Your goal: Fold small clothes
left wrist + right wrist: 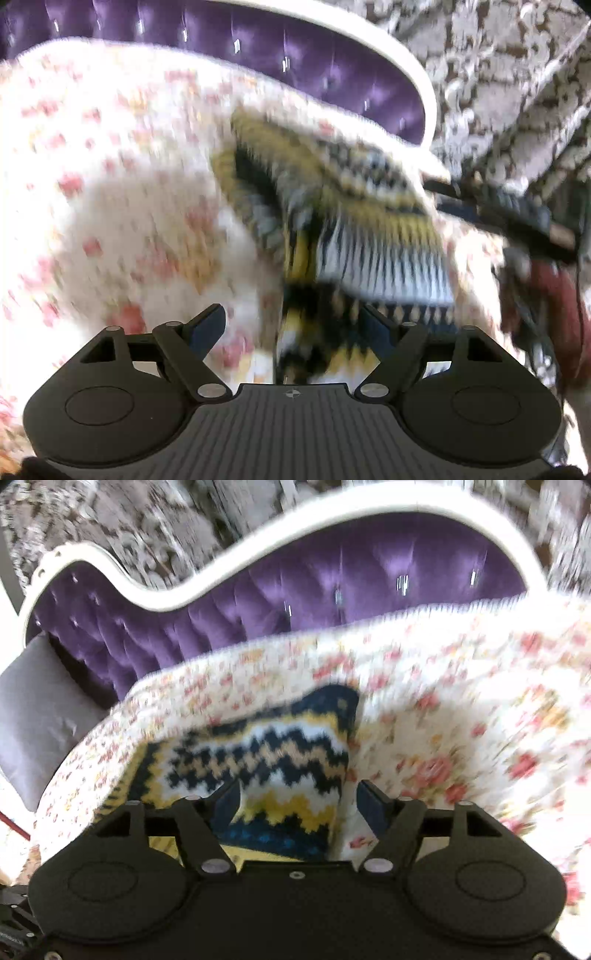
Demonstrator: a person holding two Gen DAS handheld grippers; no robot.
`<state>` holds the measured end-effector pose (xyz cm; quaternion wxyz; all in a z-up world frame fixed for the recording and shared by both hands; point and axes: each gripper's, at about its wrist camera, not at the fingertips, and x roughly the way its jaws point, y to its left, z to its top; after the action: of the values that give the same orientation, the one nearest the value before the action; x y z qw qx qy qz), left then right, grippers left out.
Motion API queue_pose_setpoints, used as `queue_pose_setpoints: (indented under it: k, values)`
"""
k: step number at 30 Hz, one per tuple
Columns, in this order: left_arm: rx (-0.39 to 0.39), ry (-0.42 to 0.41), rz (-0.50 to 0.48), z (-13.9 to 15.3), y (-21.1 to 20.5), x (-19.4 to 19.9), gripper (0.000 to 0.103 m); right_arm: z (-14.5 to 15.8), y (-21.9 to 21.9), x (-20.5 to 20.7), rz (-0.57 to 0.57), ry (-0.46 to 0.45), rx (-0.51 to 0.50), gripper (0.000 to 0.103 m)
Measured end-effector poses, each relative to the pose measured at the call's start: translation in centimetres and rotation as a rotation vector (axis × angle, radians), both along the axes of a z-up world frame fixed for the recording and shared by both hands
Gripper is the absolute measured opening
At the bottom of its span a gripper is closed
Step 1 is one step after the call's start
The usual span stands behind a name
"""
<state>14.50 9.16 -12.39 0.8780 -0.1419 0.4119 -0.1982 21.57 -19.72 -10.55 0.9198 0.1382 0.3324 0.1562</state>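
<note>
A knitted garment [332, 206] with yellow, navy and white zigzags lies on a floral bedspread [110, 184]; the left wrist view is badly blurred. My left gripper [293, 325] is open just above the garment's near end, with fabric showing in the gap but no pad pressing on it. In the right wrist view the garment [280, 746] lies doubled over in a flat block. My right gripper [301, 805] is open over its near edge, fingers apart on either side of the fabric. A dark blurred device [517, 218] sits at the garment's right side.
The floral bedspread [443, 720] covers a bed with a purple tufted headboard [332, 590] in a white frame. A grey pillow [37, 709] lies at the left end. A red sleeve [557, 295] shows at the right. Patterned wallpaper [498, 74] is behind.
</note>
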Motion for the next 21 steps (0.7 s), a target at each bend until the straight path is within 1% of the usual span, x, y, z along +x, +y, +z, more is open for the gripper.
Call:
queue_pose_setpoints:
  k: [2,3,5,6,8,10,13,14,15,16,17,18,19,20,21]
  values:
    - [0.004,-0.089,0.034,1.9,0.0,0.0,0.078,0.9,0.2,-1.2,-0.005,-0.037,-0.015,0.085]
    - [0.015,-0.138,0.053,3.0,-0.2,0.2,0.079,1.2,0.4,-1.8,-0.006,-0.051,-0.024,0.086]
    - [0.057,-0.219,0.091,4.5,-1.0,0.8,0.079,1.5,0.9,-2.9,-0.013,-0.069,-0.056,0.089]
    - [0.090,-0.241,0.102,5.0,-1.6,1.6,0.079,1.5,1.3,-3.3,-0.013,-0.071,-0.075,0.090]
    - [0.148,-0.249,0.103,5.1,-3.0,3.0,0.079,1.3,2.1,-3.9,-0.004,-0.070,-0.123,0.093]
    - [0.230,-0.240,0.101,4.3,-4.3,4.4,0.079,0.7,2.9,-4.2,0.006,-0.060,-0.162,0.093]
    - [0.386,-0.164,0.075,1.3,-5.5,5.7,0.080,-0.4,4.1,-4.5,0.036,-0.018,-0.211,0.093]
    - [0.418,-0.149,0.059,0.4,-5.2,5.4,0.080,-0.9,4.6,-4.6,0.045,0.000,-0.242,0.093]
    - [0.438,-0.154,0.053,-0.6,-5.1,5.1,0.083,-1.6,5.2,-4.6,0.060,0.025,-0.278,0.093]
    - [0.422,-0.179,0.064,-1.1,-4.6,4.5,0.086,-2.3,5.4,-5.1,0.078,0.044,-0.300,0.093]
    - [0.399,-0.182,0.080,-1.3,-4.0,4.2,0.087,-2.8,5.8,-5.3,0.099,0.066,-0.323,0.093]
    - [0.362,-0.166,0.095,-1.6,-3.3,4.0,0.087,-3.0,5.9,-5.6,0.118,0.072,-0.344,0.094]
    - [0.317,-0.146,0.113,-1.8,-2.6,3.9,0.088,-3.0,6.3,-5.7,0.133,0.080,-0.374,0.099]
    - [0.298,-0.138,0.121,-1.9,-2.3,3.8,0.089,-3.2,6.7,-5.6,0.150,0.108,-0.402,0.102]
    - [0.297,-0.139,0.124,-2.0,-2.2,3.7,0.091,-3.5,7.0,-5.5,0.162,0.127,-0.411,0.102]
